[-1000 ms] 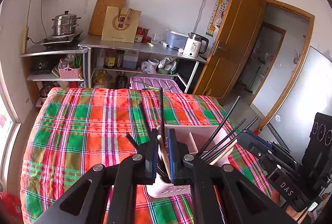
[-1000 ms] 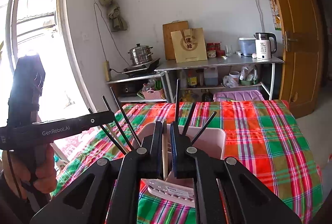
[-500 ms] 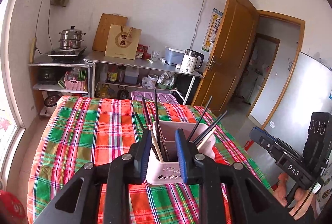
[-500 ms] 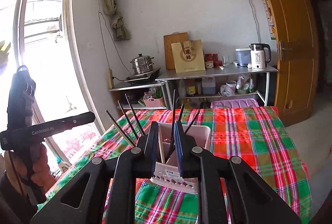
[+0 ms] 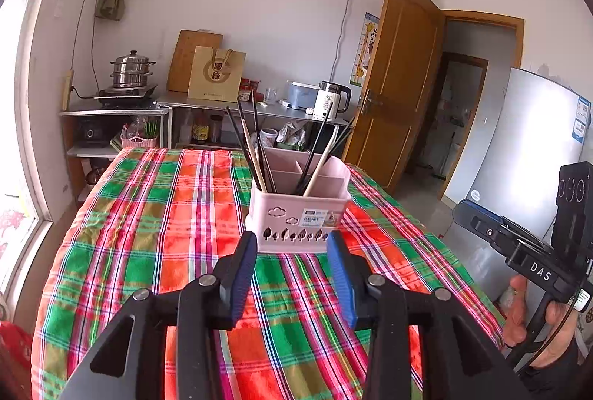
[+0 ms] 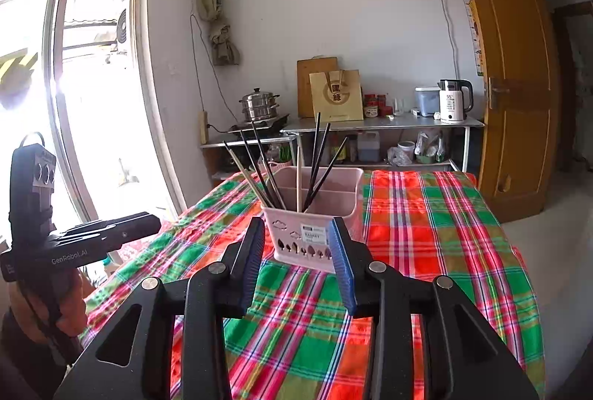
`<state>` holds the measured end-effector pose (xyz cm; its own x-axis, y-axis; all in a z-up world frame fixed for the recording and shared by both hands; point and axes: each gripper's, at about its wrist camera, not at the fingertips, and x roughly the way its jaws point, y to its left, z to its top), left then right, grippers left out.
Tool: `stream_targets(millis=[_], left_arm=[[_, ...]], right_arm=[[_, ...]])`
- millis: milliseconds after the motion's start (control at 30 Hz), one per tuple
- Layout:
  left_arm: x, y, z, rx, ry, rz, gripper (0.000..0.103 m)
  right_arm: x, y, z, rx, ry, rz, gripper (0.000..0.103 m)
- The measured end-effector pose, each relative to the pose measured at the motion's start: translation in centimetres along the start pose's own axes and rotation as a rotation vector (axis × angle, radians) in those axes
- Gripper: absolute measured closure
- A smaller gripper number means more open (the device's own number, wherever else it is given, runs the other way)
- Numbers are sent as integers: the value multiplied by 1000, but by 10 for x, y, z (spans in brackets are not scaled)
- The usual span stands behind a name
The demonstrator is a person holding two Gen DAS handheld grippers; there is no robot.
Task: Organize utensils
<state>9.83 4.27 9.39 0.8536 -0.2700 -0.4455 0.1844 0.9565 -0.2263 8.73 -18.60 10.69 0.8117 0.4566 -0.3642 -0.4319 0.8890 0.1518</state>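
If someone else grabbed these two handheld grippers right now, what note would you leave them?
Left gripper: open, empty, held short of the pink utensil basket.
Right gripper: open, empty, also just short of the basket.
The basket stands upright on the plaid tablecloth. Chopsticks stand in its near compartments, dark ones and a few pale ones; the rear compartments look empty.
Done: no loose utensils show on the cloth.
Left: apparently little; check for stray pieces outside these views.

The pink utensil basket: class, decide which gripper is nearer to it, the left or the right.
Neither clearly. The left gripper and the right gripper both hang open just short of the pink utensil basket, each touching nothing.
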Motion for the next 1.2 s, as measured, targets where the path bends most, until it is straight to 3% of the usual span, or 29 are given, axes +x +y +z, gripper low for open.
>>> stream_targets(millis=[400,700,1200], left_arm=[[-27,-23,-62,24,17,48,63],[-39,-26,-79,32,0,64,63],[-19,-24,-89,42,32,80,63]], right_arm=[[-32,14,-49,2,37,-27,62],[-36,23,-69,-24,49,-53,62],[-28,19,-79,-35,73,-75,59]])
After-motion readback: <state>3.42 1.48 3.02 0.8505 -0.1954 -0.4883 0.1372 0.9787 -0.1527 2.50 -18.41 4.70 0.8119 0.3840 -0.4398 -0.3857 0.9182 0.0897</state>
